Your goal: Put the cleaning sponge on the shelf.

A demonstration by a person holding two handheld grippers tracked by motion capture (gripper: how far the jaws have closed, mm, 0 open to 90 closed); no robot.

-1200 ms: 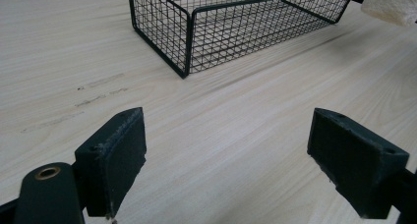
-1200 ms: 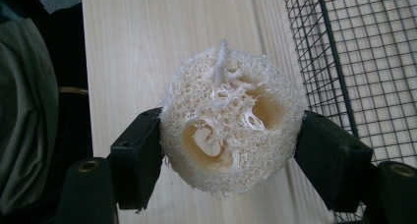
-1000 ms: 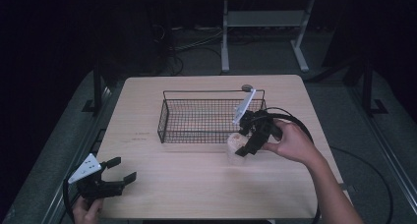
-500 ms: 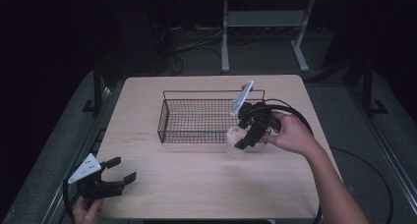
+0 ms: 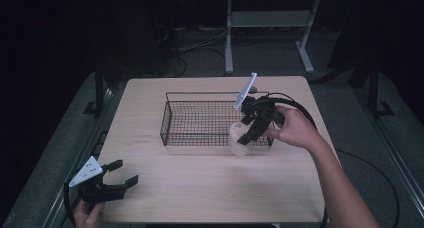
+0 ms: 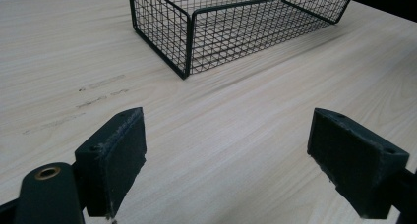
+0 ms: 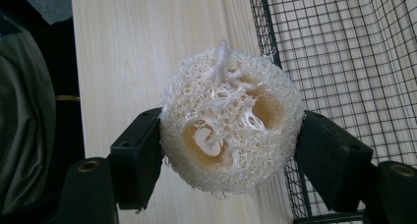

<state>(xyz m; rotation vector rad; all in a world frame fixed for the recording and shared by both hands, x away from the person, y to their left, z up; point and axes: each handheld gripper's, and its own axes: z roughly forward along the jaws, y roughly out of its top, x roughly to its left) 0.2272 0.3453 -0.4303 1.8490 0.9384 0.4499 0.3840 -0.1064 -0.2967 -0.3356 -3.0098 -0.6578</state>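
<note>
Right gripper (image 5: 245, 134) is pinching a loofah sponge (image 5: 239, 139) between its two black jaws, squeezed in from both sides, while the left gripper (image 5: 121, 174) sits near the front left corner of the table (image 5: 210, 188) with its jaws spread wide and nothing between them.

Room's pretty dark all round. Grey floor, cables snaking about behind the table, and a pale metal stand (image 5: 265, 25) further back. Only the table really catches any light: a light wood top with fine grain, plus a few faint printed marks (image 5: 141, 139) left of the middle.

On it stands a black wire basket (image 5: 200, 119), long and shallow, sitting a bit toward the far edge, nothing inside as far as I can see.

Loofah is held right at the basket's front right corner, against the outside of the front wall, low over the tabletop. Can't tell if it touches the wood.

Up close in the right gripper view the loofah (image 7: 228, 122) is a roundish cream slice, fibrous and netted, with darker tan hollows through it and a little white string loop sticking up from the top.
</note>
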